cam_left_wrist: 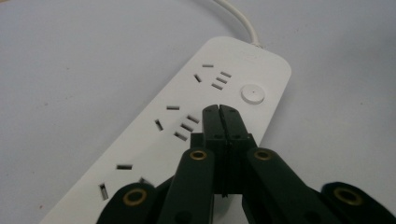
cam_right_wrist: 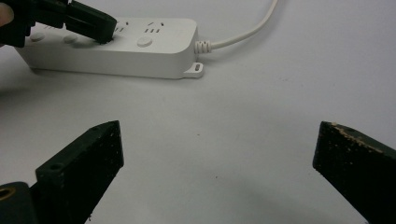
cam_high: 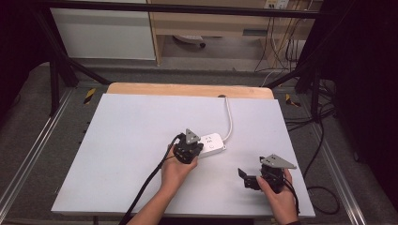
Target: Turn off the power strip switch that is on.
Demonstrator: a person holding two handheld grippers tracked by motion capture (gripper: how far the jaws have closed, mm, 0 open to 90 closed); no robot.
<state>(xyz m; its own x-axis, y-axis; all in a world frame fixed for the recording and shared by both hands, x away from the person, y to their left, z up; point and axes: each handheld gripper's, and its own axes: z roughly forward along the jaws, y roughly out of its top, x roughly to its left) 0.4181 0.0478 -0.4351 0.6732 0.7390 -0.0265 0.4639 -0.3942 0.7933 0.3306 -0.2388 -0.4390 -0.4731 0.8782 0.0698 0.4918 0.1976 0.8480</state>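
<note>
Near the middle of the white table top [cam_high: 131, 140] lies the white plastic power strip [cam_left_wrist: 196, 116], an oblong block with rows of socket slots and a round white button [cam_left_wrist: 252, 93] at the end where its white cable [cam_high: 229, 117] leaves toward the table's far edge. On the strip's upper face, just beside that button and the middle sockets, rest the tips of the left gripper [cam_left_wrist: 219, 112], its two black jaws clenched together with nothing between them. Nearer the person than the strip and well apart from it, the right gripper [cam_right_wrist: 215, 154] hangs over bare table, its jaws spread wide and empty.
</note>
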